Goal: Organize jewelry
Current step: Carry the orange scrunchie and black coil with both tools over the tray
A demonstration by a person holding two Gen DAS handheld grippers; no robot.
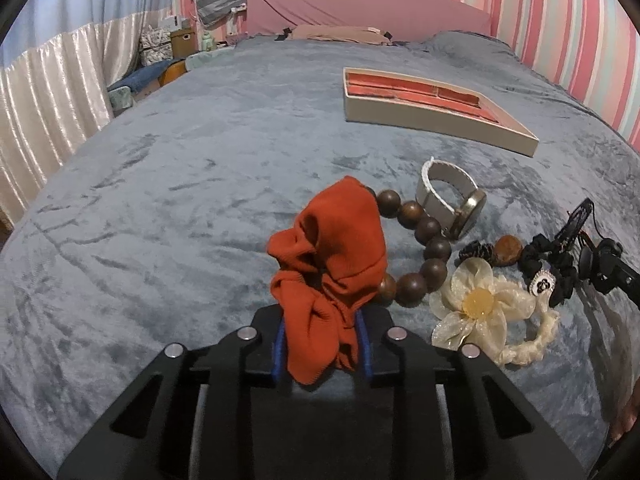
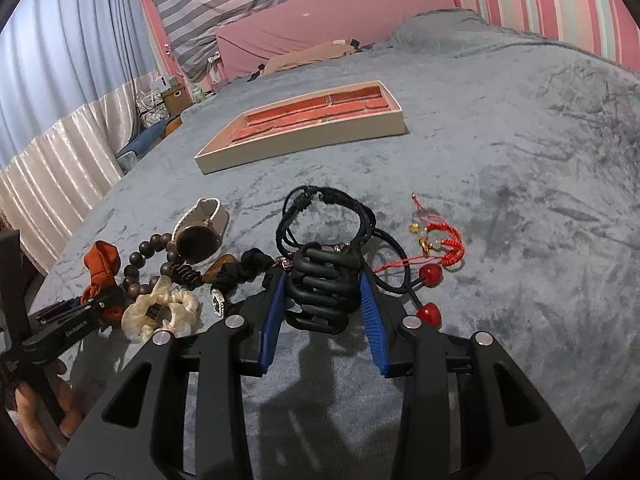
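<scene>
Grey-blue plush bedspread [image 1: 180, 208] carrying a cluster of jewelry and hair accessories near its front edge. Left gripper [image 1: 320, 344] clamped on a rust-orange fabric scrunchie [image 1: 336, 264], jaws narrowed around the cloth, lifted slightly in front of a brown wooden bead bracelet [image 1: 424, 236]. Just behind the beads, a white-strapped watch [image 1: 444, 196] on its side. Beside these, a cream flower scrunchie [image 1: 480, 304] and a black scrunchie [image 1: 548, 268] touching one another. Right gripper [image 2: 324, 296] with blue pads [image 2: 372, 312] set moderately wide around a black hair claw clip [image 2: 324, 292]; firm contact impossible to tell. Behind the clip, black cord bracelets [image 2: 320, 216]; to their right, a red string bracelet [image 2: 440, 240] and red-beaded hair tie [image 2: 430, 292]. Farther toward the middle of the bed, a shallow beige jewelry tray [image 2: 304, 136] with coral-lined compartments, well apart from the pile.
</scene>
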